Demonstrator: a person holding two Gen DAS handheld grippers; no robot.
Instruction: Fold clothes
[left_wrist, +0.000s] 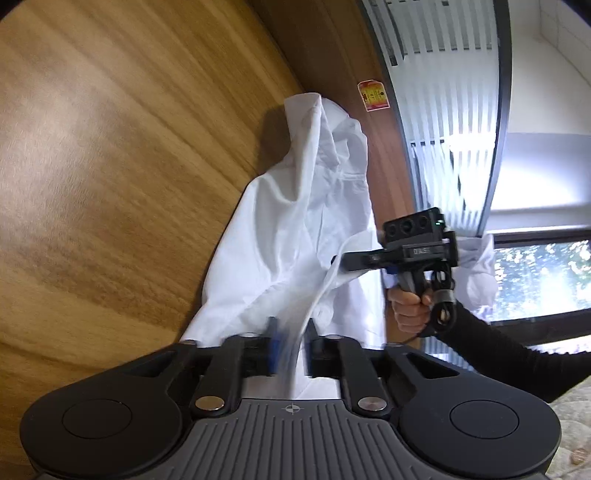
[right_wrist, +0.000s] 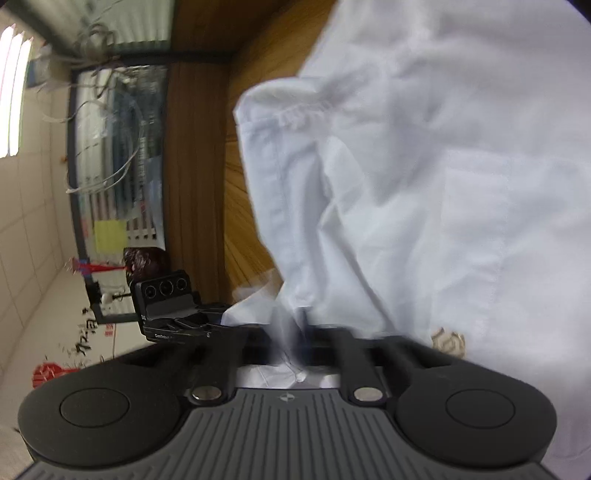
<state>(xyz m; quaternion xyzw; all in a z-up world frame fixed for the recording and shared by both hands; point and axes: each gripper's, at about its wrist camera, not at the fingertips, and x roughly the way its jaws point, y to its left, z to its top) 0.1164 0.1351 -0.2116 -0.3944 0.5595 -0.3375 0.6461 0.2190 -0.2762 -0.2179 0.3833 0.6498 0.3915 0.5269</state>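
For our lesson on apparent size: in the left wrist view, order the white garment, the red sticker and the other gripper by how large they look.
1. white garment
2. right gripper, though it may be nearer the camera
3. red sticker

Wooden table (grain visible) bears part of the white garment.
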